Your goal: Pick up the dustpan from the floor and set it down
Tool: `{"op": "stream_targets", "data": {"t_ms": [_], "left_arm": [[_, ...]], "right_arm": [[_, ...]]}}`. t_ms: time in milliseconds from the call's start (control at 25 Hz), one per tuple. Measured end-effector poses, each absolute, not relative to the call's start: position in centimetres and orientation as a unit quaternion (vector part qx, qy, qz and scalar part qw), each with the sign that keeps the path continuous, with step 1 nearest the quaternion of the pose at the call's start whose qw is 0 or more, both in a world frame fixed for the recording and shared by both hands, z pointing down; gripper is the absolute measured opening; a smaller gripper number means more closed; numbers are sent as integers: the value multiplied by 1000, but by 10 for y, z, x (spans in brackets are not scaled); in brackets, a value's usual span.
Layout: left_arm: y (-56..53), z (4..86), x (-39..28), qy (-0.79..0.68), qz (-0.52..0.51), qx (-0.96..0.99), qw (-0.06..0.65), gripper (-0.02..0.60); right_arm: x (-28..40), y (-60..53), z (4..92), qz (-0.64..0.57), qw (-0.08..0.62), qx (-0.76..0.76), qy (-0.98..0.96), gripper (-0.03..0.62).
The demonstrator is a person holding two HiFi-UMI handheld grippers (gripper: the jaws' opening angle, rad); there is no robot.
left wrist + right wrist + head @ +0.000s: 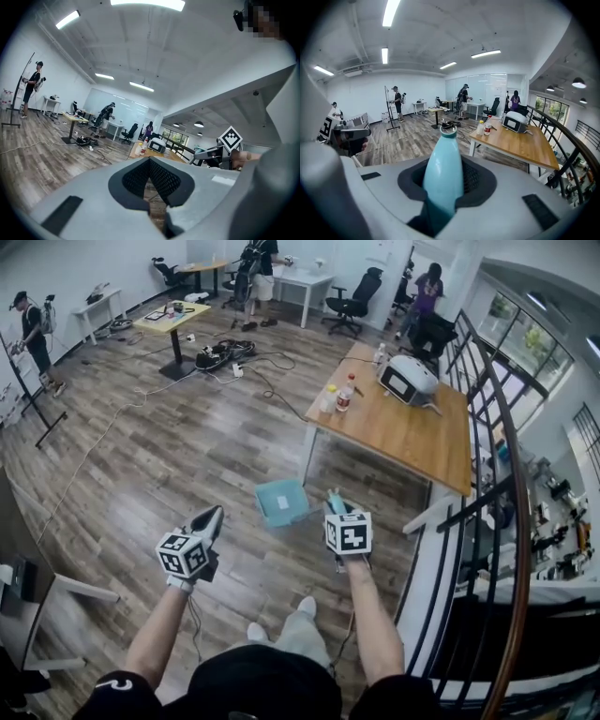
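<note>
Just below the middle of the head view, the right tool [336, 509] is clamped on the handle of the teal dustpan [281, 501]. The pan's square body shows just left of that tool, held up clear of the wooden floor [169, 456]. In the right gripper view the right tool [445, 176] has both pads pressed against the sides of the dustpan [444, 145] handle, whose rounded end sticks out past the jaws toward the centre of the frame.

Left of centre in the head view, the left tool [214, 516] is apart from the dustpan. In its own view the left tool [150, 161] has its jaws together at the tips, with nothing between them.

Toward the upper right of the head view stands a desk [412, 432] carrying bottles [345, 395] and a white appliance [409, 379].
</note>
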State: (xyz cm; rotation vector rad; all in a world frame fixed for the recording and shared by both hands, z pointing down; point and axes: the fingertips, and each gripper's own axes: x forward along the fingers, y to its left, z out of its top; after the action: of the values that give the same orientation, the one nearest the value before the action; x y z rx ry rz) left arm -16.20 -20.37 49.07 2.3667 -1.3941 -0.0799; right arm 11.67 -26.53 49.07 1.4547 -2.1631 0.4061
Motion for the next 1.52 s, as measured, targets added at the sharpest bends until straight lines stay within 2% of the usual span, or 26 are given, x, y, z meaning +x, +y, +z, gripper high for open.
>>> {"op": "stream_targets", "data": {"t_ms": [720,1520], "left_arm": [[-184,468,-191,-500,-35,847,174,-5],[-180,473,-174,-490,-22,854,176,-5]], "right_arm": [[85,-236,454,125,237,534,-802,87],[99,-228,465,130,240,536,-799,89]]}}
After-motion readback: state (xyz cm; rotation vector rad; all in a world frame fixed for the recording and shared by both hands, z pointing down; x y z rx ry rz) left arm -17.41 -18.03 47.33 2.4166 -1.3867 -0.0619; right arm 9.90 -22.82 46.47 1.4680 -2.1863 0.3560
